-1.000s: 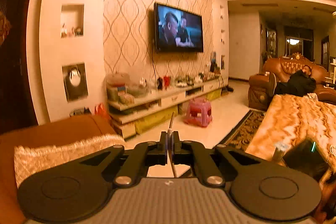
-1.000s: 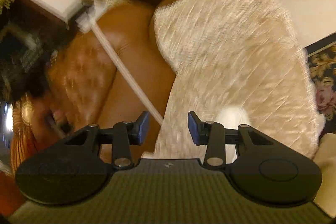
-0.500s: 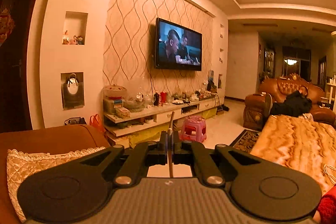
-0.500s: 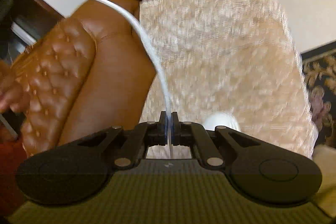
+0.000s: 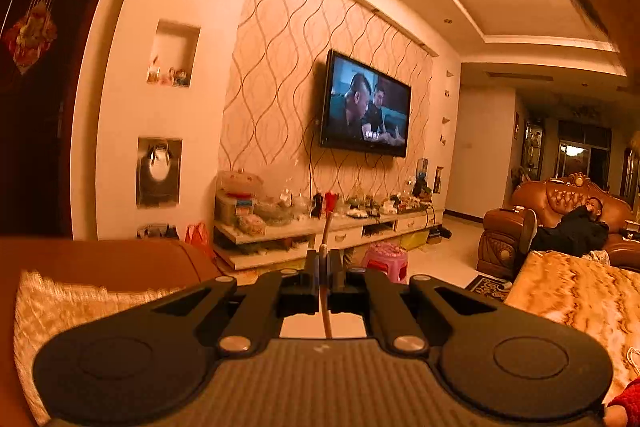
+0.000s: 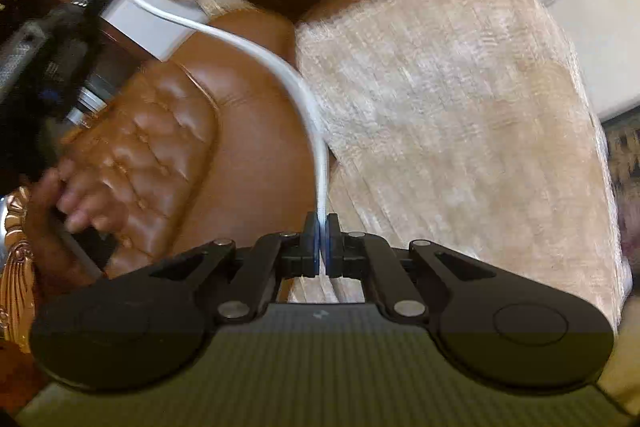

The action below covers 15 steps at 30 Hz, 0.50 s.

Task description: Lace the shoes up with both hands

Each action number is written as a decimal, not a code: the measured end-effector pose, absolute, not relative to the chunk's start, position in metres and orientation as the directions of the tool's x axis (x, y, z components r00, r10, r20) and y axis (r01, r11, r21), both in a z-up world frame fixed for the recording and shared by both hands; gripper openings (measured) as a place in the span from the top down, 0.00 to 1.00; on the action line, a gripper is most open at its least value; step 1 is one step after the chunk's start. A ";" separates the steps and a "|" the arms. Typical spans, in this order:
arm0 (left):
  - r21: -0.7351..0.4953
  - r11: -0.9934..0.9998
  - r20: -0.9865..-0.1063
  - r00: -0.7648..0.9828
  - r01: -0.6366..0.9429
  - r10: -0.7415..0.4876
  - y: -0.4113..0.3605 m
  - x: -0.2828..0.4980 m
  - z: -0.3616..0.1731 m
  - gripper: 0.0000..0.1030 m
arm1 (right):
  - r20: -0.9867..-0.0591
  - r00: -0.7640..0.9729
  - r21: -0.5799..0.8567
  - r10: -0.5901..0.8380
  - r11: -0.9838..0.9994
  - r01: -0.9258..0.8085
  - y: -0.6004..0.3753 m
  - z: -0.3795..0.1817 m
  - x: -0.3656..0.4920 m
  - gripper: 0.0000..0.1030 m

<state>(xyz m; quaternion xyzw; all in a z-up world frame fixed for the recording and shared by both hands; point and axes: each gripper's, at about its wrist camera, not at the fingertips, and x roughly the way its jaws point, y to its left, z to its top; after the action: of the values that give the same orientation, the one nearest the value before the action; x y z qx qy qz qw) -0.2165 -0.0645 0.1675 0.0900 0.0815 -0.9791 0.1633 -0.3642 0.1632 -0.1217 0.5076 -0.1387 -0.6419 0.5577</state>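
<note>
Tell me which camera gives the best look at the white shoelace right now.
The right wrist view. There the white flat shoelace curves in a long run from the right gripper, shut on it, up toward the top left. The left wrist view shows only a short end pinched in the left gripper, its tip poking out.

Left wrist view faces the distant television [image 5: 366, 107]; right looks closely down at a blurred, seemingly shared armchair [image 6: 240, 147].
</note>
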 end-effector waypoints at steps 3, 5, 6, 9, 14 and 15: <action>-0.161 -0.924 -0.253 -0.919 0.347 -0.301 -0.076 -0.222 0.142 0.98 | -0.607 0.140 0.721 -0.782 -0.468 0.511 0.170 -0.150 -0.379 0.80; -0.180 -0.915 -0.282 -0.910 0.360 -0.303 -0.084 -0.225 0.126 0.98 | -0.657 0.160 0.692 -0.737 -0.505 0.517 0.169 -0.163 -0.382 0.67; -0.193 -0.910 -0.293 -0.907 0.367 -0.303 -0.088 -0.226 0.118 0.98 | -0.673 0.159 0.673 -0.722 -0.510 0.535 0.168 -0.166 -0.381 0.67; -0.197 -0.897 -0.324 -0.890 0.396 -0.322 -0.098 -0.226 0.100 0.98 | -0.701 0.161 0.607 -0.695 -0.462 0.647 0.156 -0.161 -0.369 0.66; -0.214 -0.876 -0.367 -0.867 0.432 -0.338 -0.110 -0.223 0.074 0.98 | -0.653 0.260 0.574 -0.712 -0.241 0.783 0.127 -0.138 -0.348 0.66; -0.217 -0.872 -0.376 -0.862 0.440 -0.341 -0.112 -0.222 0.069 0.98 | -0.638 0.347 0.601 -0.688 -0.163 0.783 0.116 -0.136 -0.345 0.66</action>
<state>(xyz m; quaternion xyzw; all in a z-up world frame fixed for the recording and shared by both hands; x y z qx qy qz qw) -0.2222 -0.1122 0.0685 0.1650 0.1494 -0.9532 0.2047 -0.3450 0.1163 -0.1358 0.5067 0.0468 -0.5697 0.6454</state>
